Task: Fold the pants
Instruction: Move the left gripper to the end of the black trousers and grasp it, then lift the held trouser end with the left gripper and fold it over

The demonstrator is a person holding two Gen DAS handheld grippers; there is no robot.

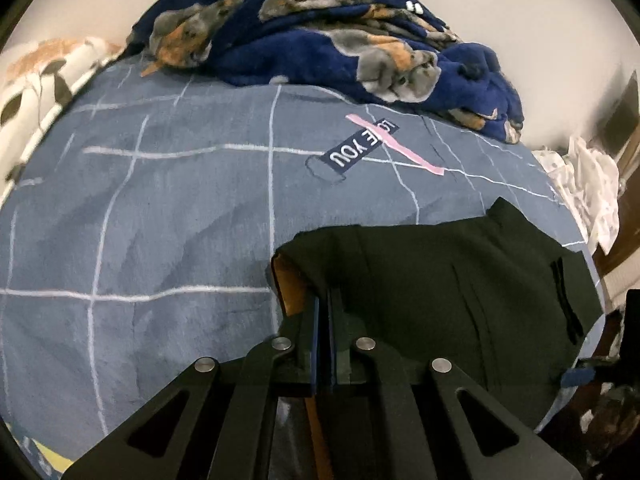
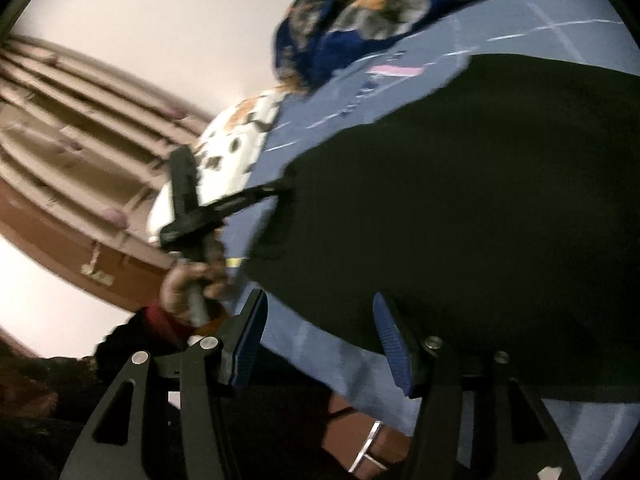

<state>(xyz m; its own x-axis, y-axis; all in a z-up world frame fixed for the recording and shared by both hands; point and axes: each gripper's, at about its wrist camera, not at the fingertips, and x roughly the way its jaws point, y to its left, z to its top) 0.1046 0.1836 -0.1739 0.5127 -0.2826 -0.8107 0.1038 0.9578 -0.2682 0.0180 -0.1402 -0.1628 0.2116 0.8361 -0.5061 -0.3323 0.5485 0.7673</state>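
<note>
1. Black fabric: the pants [image 1: 440, 292] lie on the bed [image 1: 160, 240], near its front edge, partly flattened over the blue grid-lined cover.
2. Left tongs [image 1: 323, 308]: closed on the near-left corner of the pants. Cloth drapes over the tips, and an orange-brown lining or object shows just beside that corner; which of the two cannot be determined.
3. Probable reason for this hold: a pinched corner allows the layer to be lifted and carried across for a fold.
4. Right tongs [image 2: 320, 340]: spread wide, gripping nothing, hovering at the near edge of the pants. The right wrist view is motion-blurred.
5. Judgement: the right tongs are positioned to take a second corner so that both edges travel together.
6. Legible writing: a dark label [image 1: 362, 144] printed on the cover reads "LOVE YOU", crossed by a pink strip [image 1: 396, 145].
7. Background: a navy dog-print blanket [image 1: 340, 40] is heaped at the far side of the bed, well apart from the pants.
</note>
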